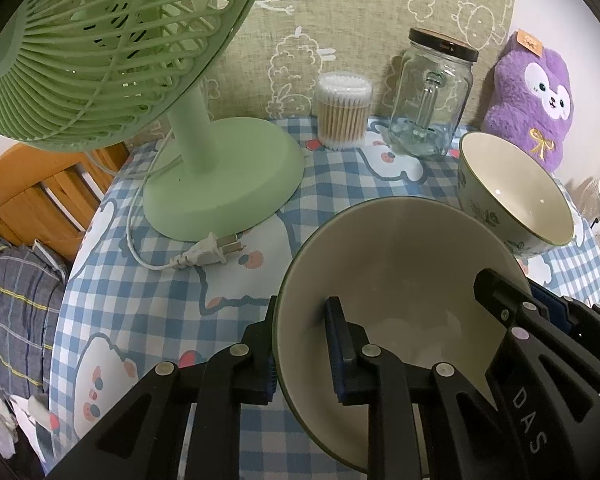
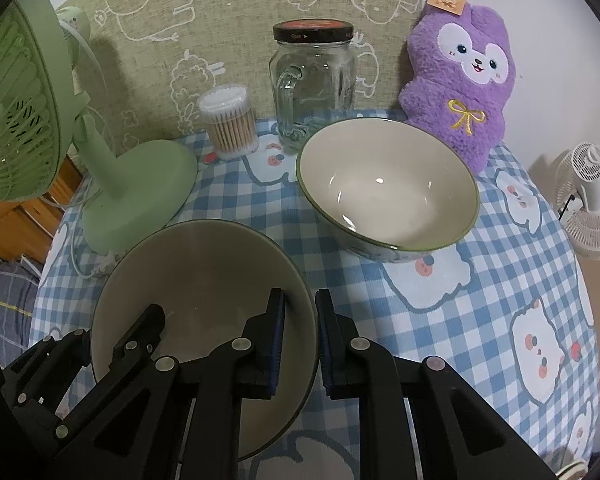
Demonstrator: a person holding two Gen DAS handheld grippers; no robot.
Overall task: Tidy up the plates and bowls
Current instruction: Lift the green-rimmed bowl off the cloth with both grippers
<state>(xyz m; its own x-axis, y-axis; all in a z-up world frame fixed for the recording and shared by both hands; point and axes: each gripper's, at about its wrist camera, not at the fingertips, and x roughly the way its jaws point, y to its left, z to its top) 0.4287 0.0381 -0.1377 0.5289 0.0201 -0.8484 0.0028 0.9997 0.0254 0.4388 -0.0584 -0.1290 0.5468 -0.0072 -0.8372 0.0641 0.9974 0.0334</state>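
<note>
Both grippers are on the near bowl [image 2: 204, 304], which sits toward the near edge of the desk [image 2: 500, 288] on the blue checked cloth.

Left gripper [image 1: 302, 354]: fingers straddle the bowl's left wall, one pad outside, one inside. Gap looks narrow and set to the wall, but firm contact on both pads cannot be confirmed; I judge it clamped on the rim.

Right gripper [image 2: 300, 344]: fingers straddle the right wall in the same way, inner pad inside the bowl, outer pad beside it. A sliver of space shows at the outer pad, so whether it is truly pinching I cannot tell.

Second bowl [image 2: 388, 188], same cream interior and green rim with a floral outside, stands upright further back, apart from the near bowl, just in front of the purple plush toy [image 2: 460, 88]. Behind it: lidded glass jar mug [image 2: 314, 80], cotton swab tub [image 2: 230, 122]. Green fan [image 2: 136, 196] at the left back; its plug [image 1: 210, 254] lies loose on the cloth.

Step in hand, as judged: two-handed grasp of the near bowl for stacking.

Next move calls for: a level lift clear of the cloth, carry back and right, centre over the second bowl, lower gently to nest. No plates are in view.
</note>
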